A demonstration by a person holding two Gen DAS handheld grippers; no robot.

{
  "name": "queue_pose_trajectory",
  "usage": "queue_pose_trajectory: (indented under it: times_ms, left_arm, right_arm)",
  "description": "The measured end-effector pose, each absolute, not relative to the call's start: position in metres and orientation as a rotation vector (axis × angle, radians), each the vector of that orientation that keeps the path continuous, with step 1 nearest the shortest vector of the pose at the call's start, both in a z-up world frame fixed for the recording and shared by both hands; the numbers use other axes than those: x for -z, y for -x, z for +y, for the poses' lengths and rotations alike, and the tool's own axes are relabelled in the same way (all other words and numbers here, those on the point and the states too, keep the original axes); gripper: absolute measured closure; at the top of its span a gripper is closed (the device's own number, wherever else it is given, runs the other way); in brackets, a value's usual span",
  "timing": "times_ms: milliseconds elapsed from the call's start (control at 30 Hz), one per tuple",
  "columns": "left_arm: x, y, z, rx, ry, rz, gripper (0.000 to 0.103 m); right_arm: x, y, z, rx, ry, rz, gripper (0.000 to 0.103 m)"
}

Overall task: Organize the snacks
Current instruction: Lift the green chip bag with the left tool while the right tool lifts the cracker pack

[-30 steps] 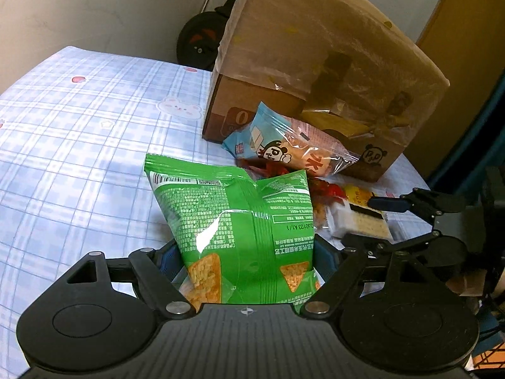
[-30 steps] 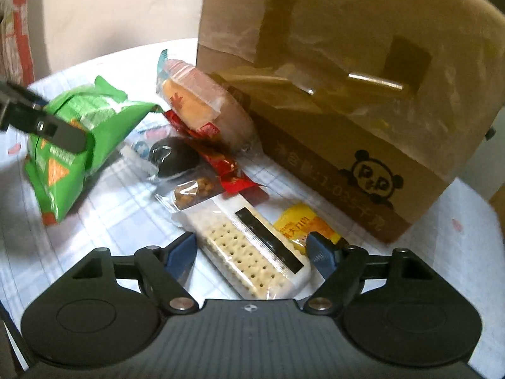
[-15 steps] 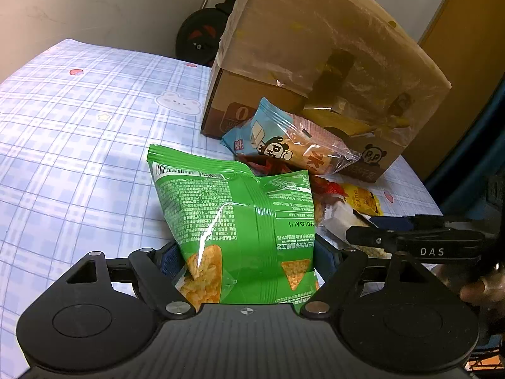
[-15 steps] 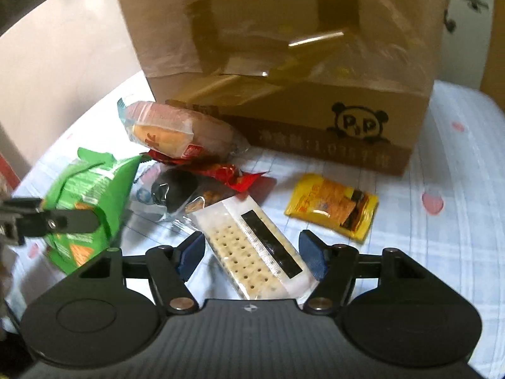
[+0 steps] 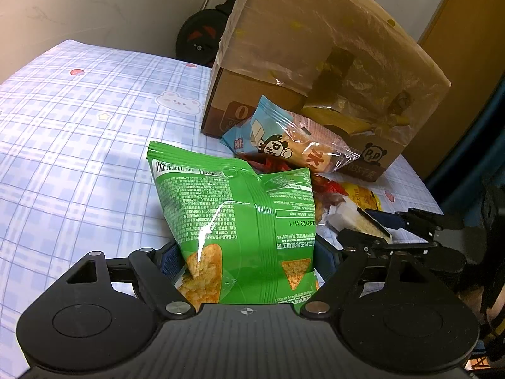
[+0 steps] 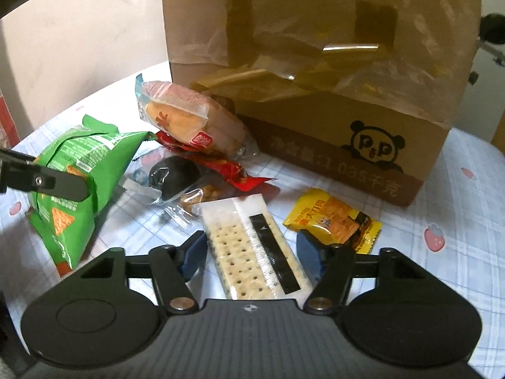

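green chip bag fills the left wrist view, standing upright between the left gripper pads, both blue pads pressed against its sides, jaws wide but clamped on it. beyond the bag tip: panda-print bread pack leaning on the cardboard box, red wrapper under it. off to the right of the jaws, the right gripper straddles the cracker pack, with a yellow sachet just past it. all on a blue plaid cloth.

right wrist view: cracker pack lies lengthwise between the right gripper jaws, which are closing. left pad sits at the pack's edge, right pad looks just clear of it, so no firm grip. yellow sachet sits just outside the right pad, partly behind it. ahead of the jaws: dark round snack in clear wrap, small nut packet, red wrapper, bread pack propped against the box. far left of the jaws, the green bag is pinched by the left gripper's finger, bottom end near the cloth; can't tell if it touches.
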State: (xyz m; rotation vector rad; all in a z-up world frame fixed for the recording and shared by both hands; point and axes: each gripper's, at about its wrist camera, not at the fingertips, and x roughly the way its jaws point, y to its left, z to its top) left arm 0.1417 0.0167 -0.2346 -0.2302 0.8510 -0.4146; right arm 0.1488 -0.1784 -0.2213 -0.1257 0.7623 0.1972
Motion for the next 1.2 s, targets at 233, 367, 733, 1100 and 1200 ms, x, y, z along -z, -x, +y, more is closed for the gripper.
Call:
queue_pose_trajectory:
  times_ms: [233,367,733,1100,1200]
  left_arm:
    - [0.235,-0.140,0.016,0.409,0.229,0.846,0.020]
    - [0.236,-0.139,0.018,0.408,0.231,0.842,0.020]
    - [0.237,-0.139,0.020,0.411,0.222,0.843,0.020]
    - [0.237,-0.140,0.018,0.409,0.206,0.844,0.020]
    - [0.237,-0.139,0.018,0.409,0.208,0.843,0.022]
  right_arm:
    - [0.226,-0.132,-0.178,-0.202,0.144,0.687,0.045]
    - [0.226,-0.130,-0.177,-0.200,0.150,0.677,0.046]
    - [0.223,-0.135,-0.198,-0.178,-0.006,0.679,0.046]
    - [0.225,-0.134,-0.184,-0.162,0.095,0.682,0.043]
    - [0.225,-0.134,-0.183,-0.162,0.097,0.682,0.043]
